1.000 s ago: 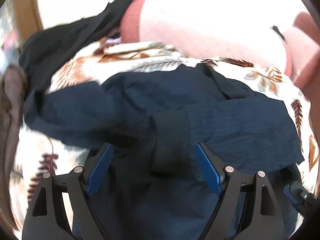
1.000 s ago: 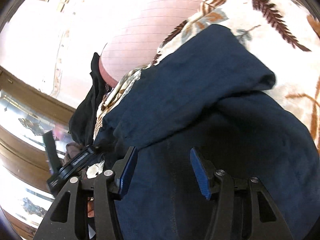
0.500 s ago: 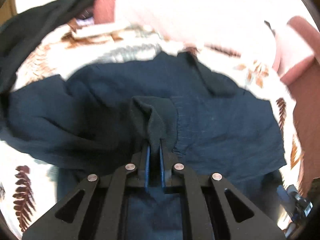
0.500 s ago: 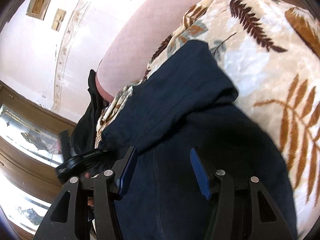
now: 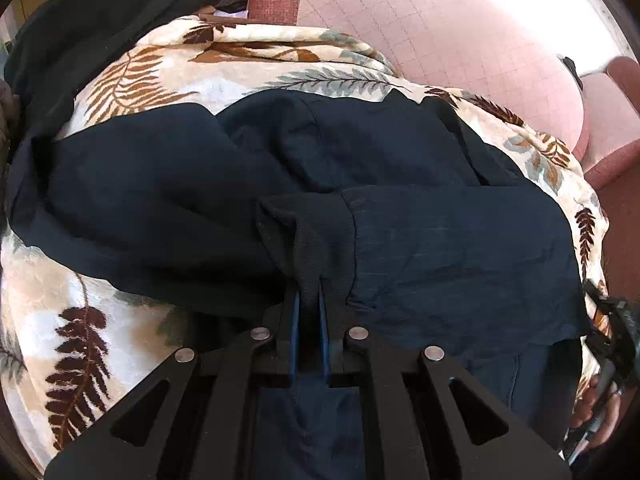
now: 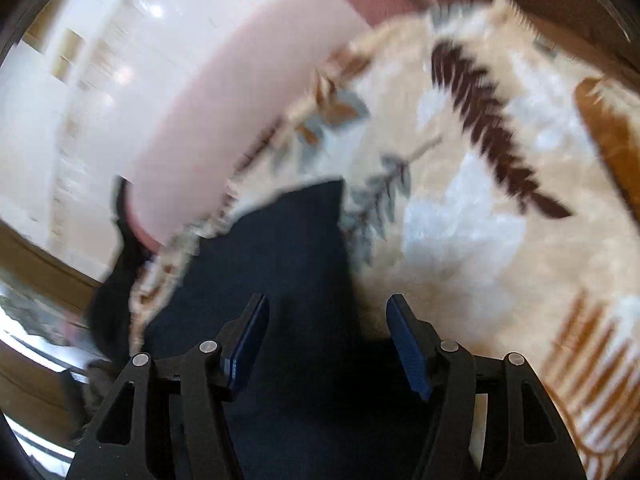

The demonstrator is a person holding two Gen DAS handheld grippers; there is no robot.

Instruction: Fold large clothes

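Observation:
A large dark navy garment [image 5: 400, 200] lies crumpled on a cream blanket with a fern-leaf print [image 5: 132, 92]. My left gripper [image 5: 309, 292] is shut on the garment's dark ribbed cuff [image 5: 308, 236], which stands up between the blue pads. In the right wrist view, my right gripper [image 6: 326, 320] is open, its blue pads apart, low over the navy garment's [image 6: 288, 248] right edge where it meets the blanket [image 6: 500, 240]. This view is blurred by motion.
A black garment [image 5: 100, 28] is draped at the back left. A pink quilted cushion [image 5: 440, 28] and red-brown sofa upholstery [image 5: 624, 120] lie behind the blanket. A hand holding the other gripper shows at the lower right [image 5: 600, 408]. A wooden-framed window [image 6: 36, 272] is at left.
My left gripper closed on the cuff and has lifted it slightly. My right gripper stayed open and swung right toward the garment's edge, now showing more blanket.

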